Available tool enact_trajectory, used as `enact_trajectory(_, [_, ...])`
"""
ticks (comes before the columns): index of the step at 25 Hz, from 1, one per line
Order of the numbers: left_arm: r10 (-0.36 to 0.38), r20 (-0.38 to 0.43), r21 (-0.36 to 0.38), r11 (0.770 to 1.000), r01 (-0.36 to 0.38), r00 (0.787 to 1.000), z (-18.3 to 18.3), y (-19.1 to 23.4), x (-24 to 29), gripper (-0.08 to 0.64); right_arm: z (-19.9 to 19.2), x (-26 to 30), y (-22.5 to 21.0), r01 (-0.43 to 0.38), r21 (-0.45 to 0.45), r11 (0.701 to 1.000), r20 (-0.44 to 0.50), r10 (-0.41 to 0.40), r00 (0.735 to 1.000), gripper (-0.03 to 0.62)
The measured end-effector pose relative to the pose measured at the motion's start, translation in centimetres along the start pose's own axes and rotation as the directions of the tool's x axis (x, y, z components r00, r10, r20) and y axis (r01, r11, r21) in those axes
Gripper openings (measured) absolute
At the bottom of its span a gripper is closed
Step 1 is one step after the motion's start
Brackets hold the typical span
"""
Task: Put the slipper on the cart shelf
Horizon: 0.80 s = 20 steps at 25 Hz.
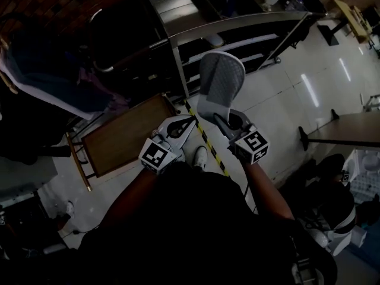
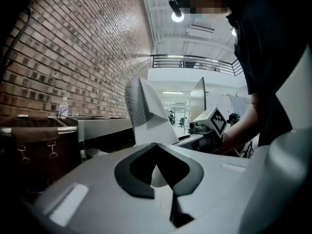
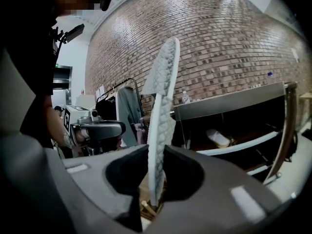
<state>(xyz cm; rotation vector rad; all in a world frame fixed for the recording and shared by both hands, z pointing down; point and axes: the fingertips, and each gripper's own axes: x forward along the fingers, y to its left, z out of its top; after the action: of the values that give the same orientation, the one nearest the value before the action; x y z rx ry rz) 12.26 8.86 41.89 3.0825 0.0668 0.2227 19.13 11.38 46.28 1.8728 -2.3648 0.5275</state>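
Left hand-held gripper point(image 1: 190, 122): jaws together with nothing clamped; it sits just left of the right one, near the person's body.
Slipper point(image 1: 221, 79): pale and quilted. It stands up out of the right jaws, long axis running away from the person toward the cart, and shows edge-on in the right gripper view.
Right hand-held gripper point(image 1: 225, 119): clamped on the slipper's near end. It alone carries the slipper, so it is the one placed to do the putting.
Key relation: the cart shelf point(image 1: 234, 43) lies far ahead of the slipper's tip, well apart from it. By my judgement the slipper must go forward and be laid flat on the shelf.
Cart point(image 1: 237, 22): steel, open-sided, with several tiers. A pale object point(image 3: 218, 137), perhaps another slipper, lies on a lower tier.
Floor point(image 1: 279, 94): pale and glossy, with striped tape point(image 1: 209, 142) running between the two grippers.
Room: dim, with a brick wall point(image 3: 219, 43) behind the cart and a tabletop point(image 1: 350, 128) at the right.
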Motion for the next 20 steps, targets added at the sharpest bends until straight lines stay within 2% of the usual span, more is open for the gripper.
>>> enact_trajectory(5, [-0.066, 0.006, 0.034, 0.997, 0.066, 0.998, -0.2, 0.8, 2.3, 0.000, -1.2, -0.1, -2.3, 0.056, 0.034, 0.998, -0.030, -0.055, 0.998, 0.066])
enact_trajectory(14, [-0.146, 0.041, -0.021, 0.989, 0.147, 0.988, 0.4, 4.8, 4.1, 0.000, -4.2, 2.8, -4.1, 0.101, 0.067, 0.993, -0.190, -0.086, 0.978, 0.067])
enact_trajectory(20, [-0.166, 0.060, -0.034, 0.985, 0.168, 0.984, -0.5, 7.4, 3.8, 0.000, -6.8, 5.6, -4.7, 0.097, 0.115, 0.989, -0.277, -0.062, 0.959, 0.067])
